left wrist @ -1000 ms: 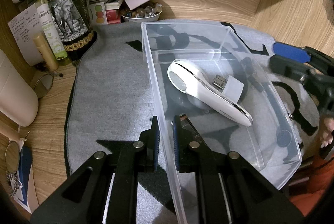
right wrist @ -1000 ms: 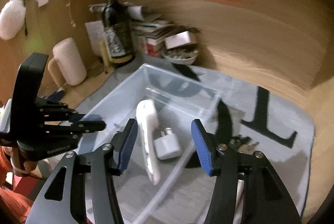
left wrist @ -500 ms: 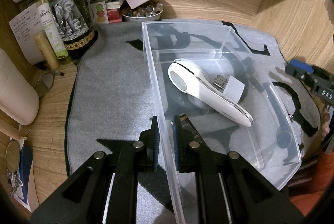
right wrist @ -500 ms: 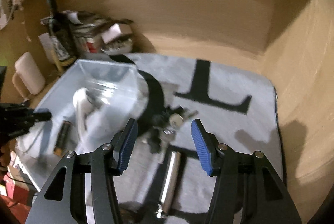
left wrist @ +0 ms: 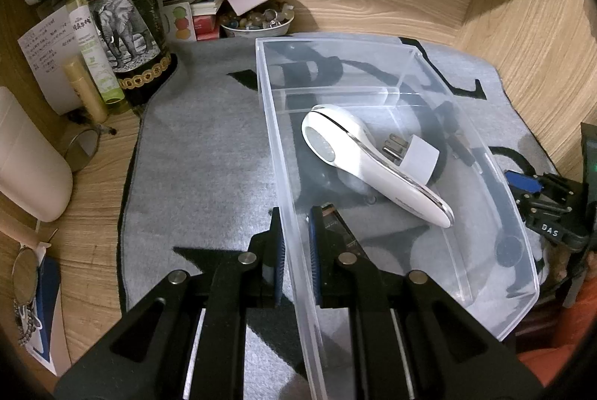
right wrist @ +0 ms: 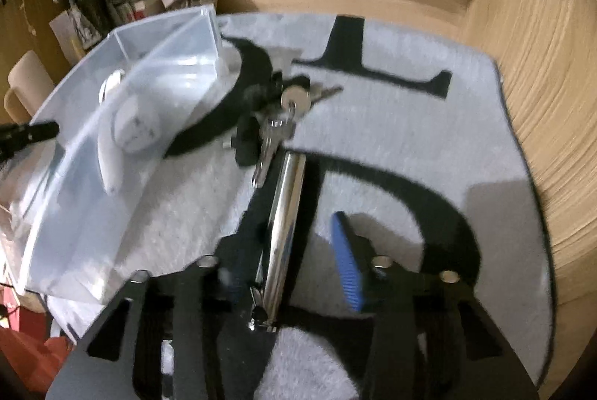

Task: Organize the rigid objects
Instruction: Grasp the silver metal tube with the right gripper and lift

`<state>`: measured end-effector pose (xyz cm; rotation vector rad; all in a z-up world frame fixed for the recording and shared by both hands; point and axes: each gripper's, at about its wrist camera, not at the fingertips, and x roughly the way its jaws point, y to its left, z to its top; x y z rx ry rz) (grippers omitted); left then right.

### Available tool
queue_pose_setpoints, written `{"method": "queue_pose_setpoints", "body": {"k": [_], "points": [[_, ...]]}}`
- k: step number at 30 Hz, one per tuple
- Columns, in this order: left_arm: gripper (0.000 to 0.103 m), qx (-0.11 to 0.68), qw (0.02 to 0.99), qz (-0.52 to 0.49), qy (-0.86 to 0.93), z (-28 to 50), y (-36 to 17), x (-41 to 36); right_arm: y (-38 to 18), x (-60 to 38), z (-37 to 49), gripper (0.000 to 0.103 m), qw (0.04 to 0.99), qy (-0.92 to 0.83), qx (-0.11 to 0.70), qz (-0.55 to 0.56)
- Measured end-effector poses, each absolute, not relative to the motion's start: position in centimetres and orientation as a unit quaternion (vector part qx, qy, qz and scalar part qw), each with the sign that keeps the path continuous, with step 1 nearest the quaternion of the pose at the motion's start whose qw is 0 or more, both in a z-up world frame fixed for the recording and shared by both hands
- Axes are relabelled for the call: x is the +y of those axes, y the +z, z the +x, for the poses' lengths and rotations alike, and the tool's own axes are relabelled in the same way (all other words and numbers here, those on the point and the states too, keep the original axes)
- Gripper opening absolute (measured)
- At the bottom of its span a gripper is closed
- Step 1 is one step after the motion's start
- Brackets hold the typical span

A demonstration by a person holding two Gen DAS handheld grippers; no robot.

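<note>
left gripper (left wrist: 294, 247): jaws pinching clear bin (left wrist: 520, 224) wall | right gripper (right wrist: 289, 260): jaws spread, nearer | chrome cylinder (right wrist: 285, 224) on mat between them, long axis along fingers

Motion blur smears the keys (right wrist: 294, 101); the right tool's (right wrist: 291, 250) left finger is indistinct.

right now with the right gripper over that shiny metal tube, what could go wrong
1. The polished chrome cylinder sits nearer the right gripper's left finger than its blue-padded right one, so closing may roll or push it rather than pinch it.
2. The bunch of keys lies at the tube's far end and could get dragged along.
3. The left gripper pinches only the thin wall of the clear plastic bin; a bump could tip it.
</note>
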<state>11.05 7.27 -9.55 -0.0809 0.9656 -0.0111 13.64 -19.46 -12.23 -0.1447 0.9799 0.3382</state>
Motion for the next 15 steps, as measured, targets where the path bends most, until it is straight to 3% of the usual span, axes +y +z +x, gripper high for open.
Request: {"method": "queue_pose_setpoints", "body": {"k": [4, 15], "points": [[0.011, 0.465, 0.885, -0.039, -0.006, 11.1, -9.5, 7.3, -12.2, -19.4, 13.7, 0.015, 0.873, 0.164, 0.454, -0.069], [0.011, 0.465, 0.885, -0.039, -0.006, 11.1, -9.5, 7.3, -9.4, -20.0, 14.5, 0.014, 0.898, 0.156, 0.408, -0.042]]}}
